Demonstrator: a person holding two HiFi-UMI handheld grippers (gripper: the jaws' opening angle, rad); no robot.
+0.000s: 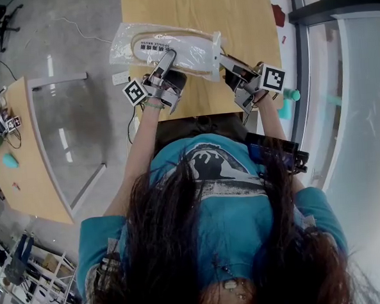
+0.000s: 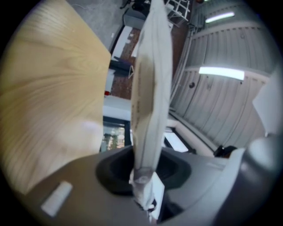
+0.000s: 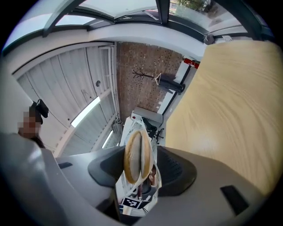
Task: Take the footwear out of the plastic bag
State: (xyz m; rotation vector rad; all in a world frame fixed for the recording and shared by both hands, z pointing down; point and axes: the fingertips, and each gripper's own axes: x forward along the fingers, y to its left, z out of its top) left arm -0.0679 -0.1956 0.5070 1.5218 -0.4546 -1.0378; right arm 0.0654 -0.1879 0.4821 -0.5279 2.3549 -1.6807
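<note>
From the head view, the plastic bag [image 1: 121, 51] is clear and crinkled, lying lengthwise above the wooden table [image 1: 239, 16] at 12 o'clock from the person's head. Inside it is flat footwear [image 1: 164, 48] with pale tan soles and white uppers, and a white card closes the bag's end at 3 o'clock. The left gripper [image 1: 169, 57] reaches up to the bag's near edge at 11 o'clock from the picture's centre. The right gripper [image 1: 225, 60] meets the card end at 1 o'clock. Both forearms are stretched forward with the marker cubes turned outward.

In the left gripper view the jaws are pinched on a bunched edge of the film, and the bag rises edge-on towards 12 o'clock.

In the right gripper view the soles show end-on, upright between jaws that stand apart. The pads seem to sit just beside the film rather than pressing it, though the wide-angle bend makes that hard to judge.
</note>
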